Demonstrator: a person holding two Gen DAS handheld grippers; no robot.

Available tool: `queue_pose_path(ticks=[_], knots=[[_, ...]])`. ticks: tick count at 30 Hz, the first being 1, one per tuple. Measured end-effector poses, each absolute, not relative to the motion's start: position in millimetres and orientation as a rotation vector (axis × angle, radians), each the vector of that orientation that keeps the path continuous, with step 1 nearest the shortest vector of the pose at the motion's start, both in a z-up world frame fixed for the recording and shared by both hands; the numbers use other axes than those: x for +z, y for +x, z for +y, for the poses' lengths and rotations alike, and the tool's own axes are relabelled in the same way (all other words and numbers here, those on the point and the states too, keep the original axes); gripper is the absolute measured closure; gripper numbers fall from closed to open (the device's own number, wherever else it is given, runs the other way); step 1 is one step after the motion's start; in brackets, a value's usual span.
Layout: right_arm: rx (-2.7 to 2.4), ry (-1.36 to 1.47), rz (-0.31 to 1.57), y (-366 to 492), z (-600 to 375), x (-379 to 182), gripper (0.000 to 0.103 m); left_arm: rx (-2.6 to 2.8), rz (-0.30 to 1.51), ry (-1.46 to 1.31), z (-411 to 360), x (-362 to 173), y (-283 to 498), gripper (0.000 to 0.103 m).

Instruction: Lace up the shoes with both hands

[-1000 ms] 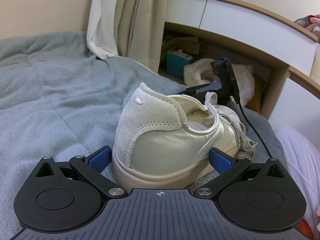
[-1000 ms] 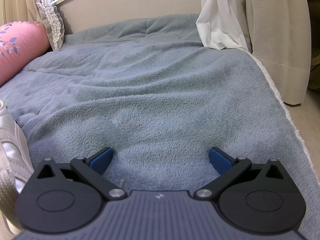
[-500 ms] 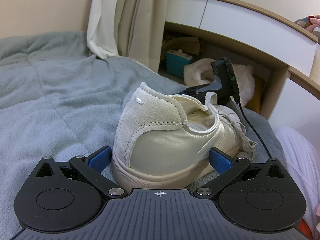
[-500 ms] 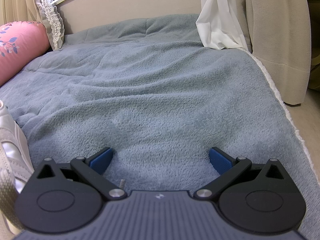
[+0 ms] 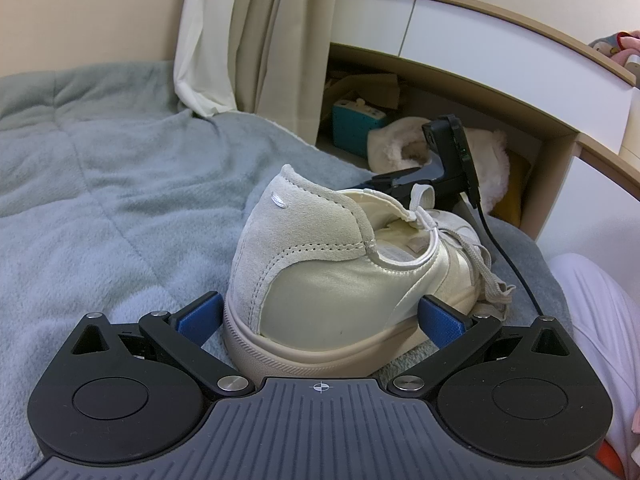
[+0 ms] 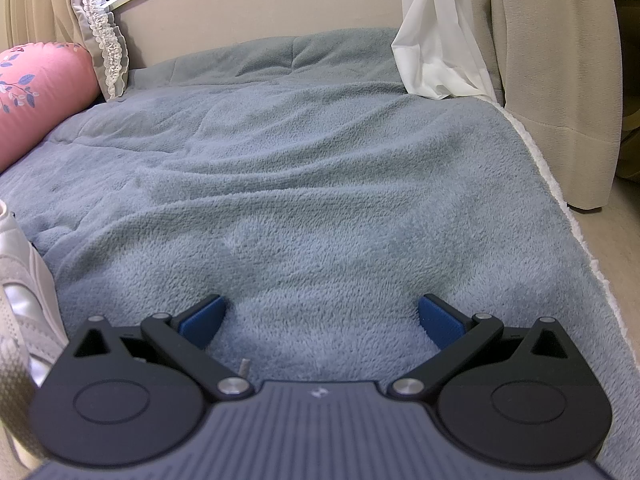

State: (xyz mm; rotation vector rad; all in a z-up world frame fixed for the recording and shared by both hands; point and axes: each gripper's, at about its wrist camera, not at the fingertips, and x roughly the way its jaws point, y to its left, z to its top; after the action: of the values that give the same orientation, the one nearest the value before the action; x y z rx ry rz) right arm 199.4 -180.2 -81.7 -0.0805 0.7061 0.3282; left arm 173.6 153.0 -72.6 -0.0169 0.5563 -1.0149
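A cream shoe (image 5: 320, 280) with a grey suede heel stands on the blue-grey blanket (image 5: 100, 200), heel toward the left wrist camera. Its pale laces (image 5: 476, 256) hang loose over the far side. My left gripper (image 5: 320, 318) is open, its blue pads either side of the heel, not squeezing it. The black body of the other gripper (image 5: 448, 160) shows beyond the shoe with a cable. In the right wrist view, my right gripper (image 6: 320, 320) is open over bare blanket (image 6: 320, 180); the shoe (image 6: 24, 280) shows only at the left edge. A small lace tip (image 6: 243, 368) pokes up by the left finger.
Curtains (image 5: 256, 40) hang at the blanket's far edge. A desk (image 5: 480, 40) with a teal box (image 5: 356, 120) and a fluffy slipper (image 5: 404, 148) beneath it lies beyond the shoe. A person's white-clad leg (image 5: 592, 320) is at the right. A pink pillow (image 6: 36, 92) lies far left.
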Motion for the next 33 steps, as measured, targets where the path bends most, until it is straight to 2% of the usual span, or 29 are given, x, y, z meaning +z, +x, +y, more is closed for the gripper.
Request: queue_pose_path(ticks=[33], knots=[[0.328, -0.081, 0.706, 200.0, -179.1, -81.8, 0.0, -1.015, 0.557, -0.018, 153.1, -72.9, 174.2, 0.0]])
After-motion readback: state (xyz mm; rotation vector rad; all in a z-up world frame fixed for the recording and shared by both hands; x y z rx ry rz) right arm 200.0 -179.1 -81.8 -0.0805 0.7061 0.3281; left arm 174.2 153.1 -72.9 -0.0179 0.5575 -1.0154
